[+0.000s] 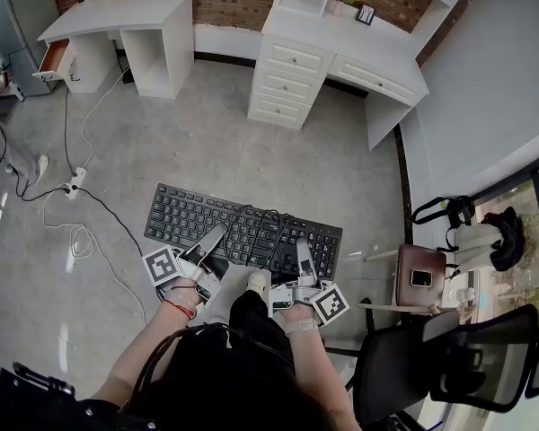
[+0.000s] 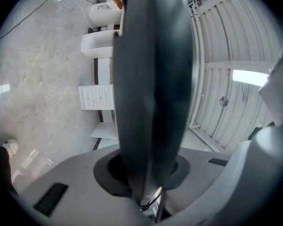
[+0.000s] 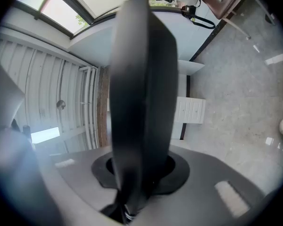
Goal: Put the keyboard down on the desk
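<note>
Keyboard: I hold it over the floor, well apart from the tabletop | left gripper: jaws clamped on its near edge | right gripper: jaws clamped likewise

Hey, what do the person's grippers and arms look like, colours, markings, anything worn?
The left gripper and right gripper have pale grey jaws on white bodies; each bears a white cube printed with black square markers. The person wears a black top, a red wristband on the left and a pale wristband on the right.
</note>
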`<state>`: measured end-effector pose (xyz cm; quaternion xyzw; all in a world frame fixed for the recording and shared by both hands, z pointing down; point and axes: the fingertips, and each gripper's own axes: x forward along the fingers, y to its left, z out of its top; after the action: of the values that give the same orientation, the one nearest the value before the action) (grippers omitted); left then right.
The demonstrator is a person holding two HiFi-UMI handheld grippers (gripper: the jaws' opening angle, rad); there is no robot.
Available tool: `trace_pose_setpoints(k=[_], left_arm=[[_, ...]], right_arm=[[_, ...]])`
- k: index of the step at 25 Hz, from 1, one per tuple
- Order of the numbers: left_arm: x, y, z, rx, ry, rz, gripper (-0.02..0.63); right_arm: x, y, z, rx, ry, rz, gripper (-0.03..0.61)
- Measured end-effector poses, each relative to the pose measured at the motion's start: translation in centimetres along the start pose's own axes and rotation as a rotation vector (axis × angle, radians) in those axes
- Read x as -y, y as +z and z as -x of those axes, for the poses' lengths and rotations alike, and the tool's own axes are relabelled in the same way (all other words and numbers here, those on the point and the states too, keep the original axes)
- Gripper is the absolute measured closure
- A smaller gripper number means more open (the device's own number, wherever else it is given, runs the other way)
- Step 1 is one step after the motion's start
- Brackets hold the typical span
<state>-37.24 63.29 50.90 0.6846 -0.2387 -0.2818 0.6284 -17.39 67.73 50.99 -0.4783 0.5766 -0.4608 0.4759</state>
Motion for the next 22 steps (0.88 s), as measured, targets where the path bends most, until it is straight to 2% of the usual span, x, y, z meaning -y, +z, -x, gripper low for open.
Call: trace_pose_setpoints(k=[8, 22], left_arm=[[-0.7, 2.4, -6.7, 0.013, 0.014, 0.010, 0.555], [-2.2, 3.3, -16.6, 0.022, 0.042, 0.014, 0.555]], right_arm=[[1.0, 3.9, -6.4, -0.019, -0.003, 0.007, 0.500], [4.0, 11.0, -13.6, -0.045, -0.034, -0.025, 0.500]])
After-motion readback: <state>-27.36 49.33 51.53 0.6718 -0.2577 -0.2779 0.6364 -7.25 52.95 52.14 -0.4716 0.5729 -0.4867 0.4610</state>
